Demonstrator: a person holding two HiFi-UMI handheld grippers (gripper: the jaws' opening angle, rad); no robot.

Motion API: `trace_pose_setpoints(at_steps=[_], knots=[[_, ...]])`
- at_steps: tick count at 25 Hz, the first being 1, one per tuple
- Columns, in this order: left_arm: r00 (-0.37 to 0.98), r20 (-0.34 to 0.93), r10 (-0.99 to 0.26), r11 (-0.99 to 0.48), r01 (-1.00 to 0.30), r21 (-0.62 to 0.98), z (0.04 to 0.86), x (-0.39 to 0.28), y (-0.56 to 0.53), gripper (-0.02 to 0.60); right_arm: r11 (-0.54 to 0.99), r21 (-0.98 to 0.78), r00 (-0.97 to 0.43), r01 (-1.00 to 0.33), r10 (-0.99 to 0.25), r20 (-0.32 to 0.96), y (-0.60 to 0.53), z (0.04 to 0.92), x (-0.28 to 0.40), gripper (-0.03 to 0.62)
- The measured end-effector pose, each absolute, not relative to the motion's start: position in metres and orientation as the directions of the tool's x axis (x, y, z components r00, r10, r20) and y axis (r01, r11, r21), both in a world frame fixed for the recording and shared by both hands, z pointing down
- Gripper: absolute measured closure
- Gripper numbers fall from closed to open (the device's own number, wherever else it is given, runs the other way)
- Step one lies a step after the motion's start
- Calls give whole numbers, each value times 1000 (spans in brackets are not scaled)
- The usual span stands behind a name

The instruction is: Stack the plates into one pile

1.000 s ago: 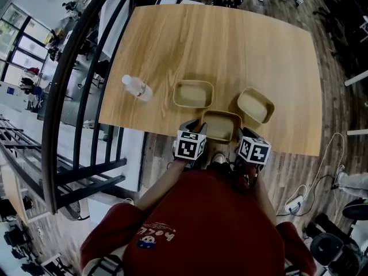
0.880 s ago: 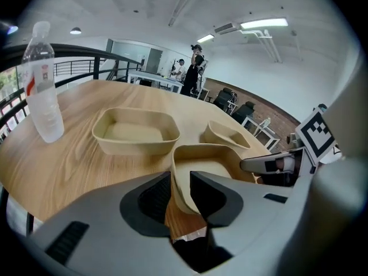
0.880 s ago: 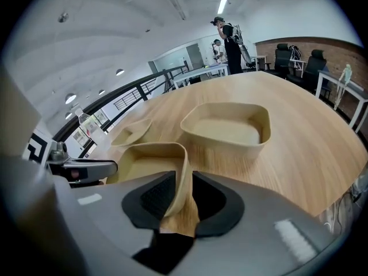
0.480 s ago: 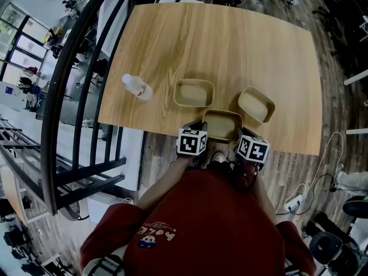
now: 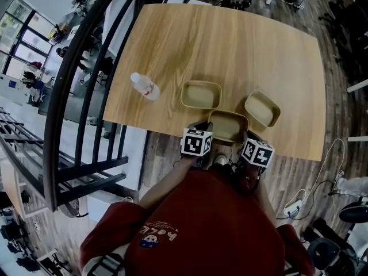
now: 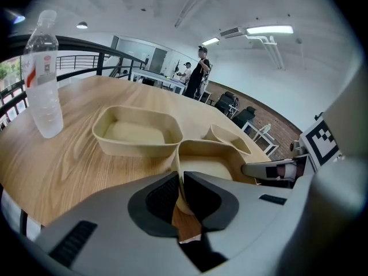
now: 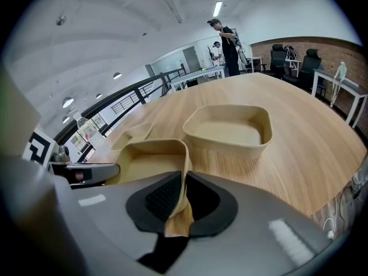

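**Both grippers pinched the nearest plate at the table's near edge**

The left gripper (image 6: 180, 180) and the right gripper (image 7: 185, 184) had just been closing their jaws. Each now pressed its pads on the wall of the nearest plate (image 5: 228, 125), one at its left near corner and the other at its right. This plate stood on the wooden table (image 5: 230, 45), just beside the left plate (image 5: 201, 95) and near the right plate (image 5: 262, 108). A water bottle (image 5: 144, 87) stood further to the left.
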State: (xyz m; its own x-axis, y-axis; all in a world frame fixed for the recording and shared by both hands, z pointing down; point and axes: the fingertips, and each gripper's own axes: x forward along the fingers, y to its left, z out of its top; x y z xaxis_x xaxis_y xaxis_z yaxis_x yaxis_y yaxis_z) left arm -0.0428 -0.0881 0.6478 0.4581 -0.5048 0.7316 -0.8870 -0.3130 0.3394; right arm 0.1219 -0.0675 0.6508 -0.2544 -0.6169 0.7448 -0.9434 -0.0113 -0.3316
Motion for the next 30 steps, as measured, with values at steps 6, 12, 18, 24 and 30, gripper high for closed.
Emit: trace_pose_setpoints(at_steps=[6,12,18,24,30], knots=[[478,707,-520,-341,-876,342,634,-47,-94,546,-15,-328,-240,-945,-648,723,-70,640,116,556],[518,683,-515,-411,-848,333,619,-39,-100,546,-70,-328,-193,-942,-686,701,-64,626,122,556],[584,654,-482,-519,-791,324,601,-19,-105,548,-169,-326,-104,-930,-729,677,-49,611,135,556],[638,628,-445,-599,-734,321,589,0,-113,549,-246,-320,-23,-915,-759,651,-41,595,148,556],[664,611,-432,-643,-701,307,580,23,-124,551,-285,-324,21,-902,-779,627,-43,586,166,556]])
